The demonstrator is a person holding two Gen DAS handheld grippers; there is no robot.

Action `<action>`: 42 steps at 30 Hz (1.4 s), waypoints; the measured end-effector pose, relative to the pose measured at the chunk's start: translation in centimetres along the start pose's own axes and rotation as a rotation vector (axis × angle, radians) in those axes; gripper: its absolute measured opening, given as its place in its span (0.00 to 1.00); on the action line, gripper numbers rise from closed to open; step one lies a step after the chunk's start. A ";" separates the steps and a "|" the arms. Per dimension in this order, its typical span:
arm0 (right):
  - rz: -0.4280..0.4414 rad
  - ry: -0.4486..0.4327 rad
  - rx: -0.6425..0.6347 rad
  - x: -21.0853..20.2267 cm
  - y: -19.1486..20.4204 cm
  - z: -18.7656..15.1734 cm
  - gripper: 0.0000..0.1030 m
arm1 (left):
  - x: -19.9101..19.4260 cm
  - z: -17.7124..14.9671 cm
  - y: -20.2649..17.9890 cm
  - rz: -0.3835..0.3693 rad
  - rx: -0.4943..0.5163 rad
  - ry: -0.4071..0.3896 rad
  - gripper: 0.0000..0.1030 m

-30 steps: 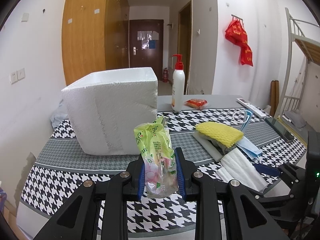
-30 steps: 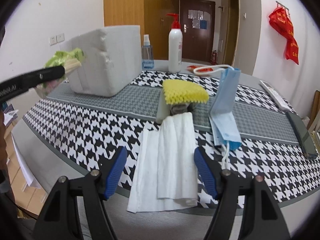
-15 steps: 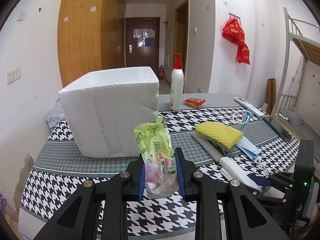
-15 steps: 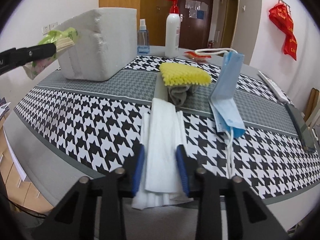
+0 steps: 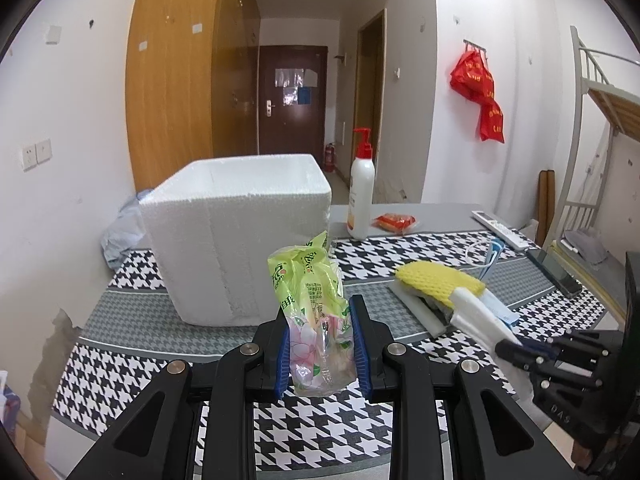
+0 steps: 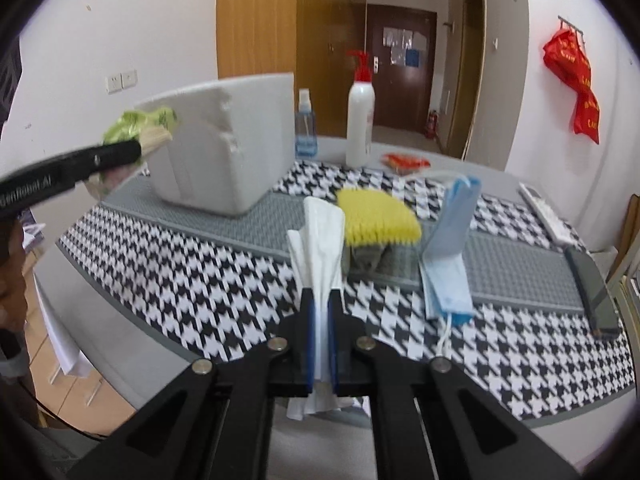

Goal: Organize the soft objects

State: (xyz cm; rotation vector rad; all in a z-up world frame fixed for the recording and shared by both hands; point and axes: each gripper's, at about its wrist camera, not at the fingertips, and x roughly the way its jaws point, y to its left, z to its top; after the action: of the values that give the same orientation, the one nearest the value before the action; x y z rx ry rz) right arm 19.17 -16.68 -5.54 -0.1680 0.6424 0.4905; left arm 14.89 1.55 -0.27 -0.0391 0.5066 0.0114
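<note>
My left gripper (image 5: 320, 344) is shut on a green plastic packet (image 5: 312, 312), held upright above the table's near edge; the packet (image 6: 136, 128) also shows at the left of the right wrist view. My right gripper (image 6: 321, 320) is shut on a folded white cloth (image 6: 322, 240), lifted off the table and sticking up between the blue pads (image 6: 309, 344). The cloth (image 5: 476, 312) and the right gripper (image 5: 516, 350) also appear at the lower right of the left wrist view. A white foam box (image 5: 240, 236) stands at the back left. A yellow sponge (image 6: 376, 218) and a blue face mask (image 6: 450, 248) lie mid-table.
On the houndstooth tablecloth (image 6: 200, 280) stand a white pump bottle (image 6: 360, 120) and a small blue spray bottle (image 6: 306, 132). A red packet (image 6: 406, 162) lies behind them. A remote (image 6: 546, 216) and a dark phone (image 6: 592, 288) lie at the right edge. A bed frame (image 5: 592, 120) stands at the right.
My right gripper closed from wide open onto the white cloth and lifted it off the table. The left gripper kept its hold on the green packet and barely moved.
</note>
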 end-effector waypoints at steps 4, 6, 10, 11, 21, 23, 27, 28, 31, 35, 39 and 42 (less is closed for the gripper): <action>0.008 -0.028 0.011 -0.4 0.0 1.0 0.08 | -0.6 0.5 0.0 0.007 0.000 -0.016 0.27; 0.012 -0.046 0.019 -0.7 0.0 1.5 0.08 | -0.9 0.7 0.0 0.008 0.002 -0.026 0.27; 0.023 -0.083 0.035 -1.2 -0.2 2.5 0.08 | -1.4 1.2 0.0 0.010 0.009 -0.047 0.27; 0.027 -0.090 0.037 -1.4 -0.2 2.9 0.08 | -1.5 1.4 0.0 0.010 0.011 -0.051 0.27; 0.021 -0.163 0.046 -2.3 0.0 5.5 0.08 | -2.0 2.8 0.3 0.022 0.015 -0.102 0.27; 0.023 -0.175 0.053 -2.4 -0.1 6.1 0.08 | -2.0 3.0 0.4 0.021 0.013 -0.109 0.27; 0.030 -0.191 0.050 -2.5 0.0 7.2 0.08 | -2.0 3.6 0.6 0.034 0.016 -0.125 0.27; 0.030 -0.195 0.046 -2.6 0.0 7.5 0.08 | -2.0 3.8 0.6 0.037 0.016 -0.126 0.27; 0.041 -0.215 0.038 -2.8 0.4 8.4 0.08 | -1.9 4.4 0.8 0.043 0.015 -0.139 0.27; 0.056 -0.235 0.031 -2.8 0.8 9.5 0.08 | -1.7 4.9 1.3 0.054 0.017 -0.148 0.27; 0.058 -0.245 0.023 -2.5 1.3 10.3 0.08 | -1.5 5.4 1.8 0.062 0.024 -0.157 0.27; 0.061 -0.250 0.022 -2.2 1.6 10.9 0.08 | -1.3 5.7 2.1 0.059 0.023 -0.162 0.27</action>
State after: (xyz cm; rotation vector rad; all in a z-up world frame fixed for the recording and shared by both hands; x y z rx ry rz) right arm 22.68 -12.89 4.43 -0.0647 0.4090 0.5533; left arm 16.44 3.83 5.27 -0.0001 0.3456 0.0663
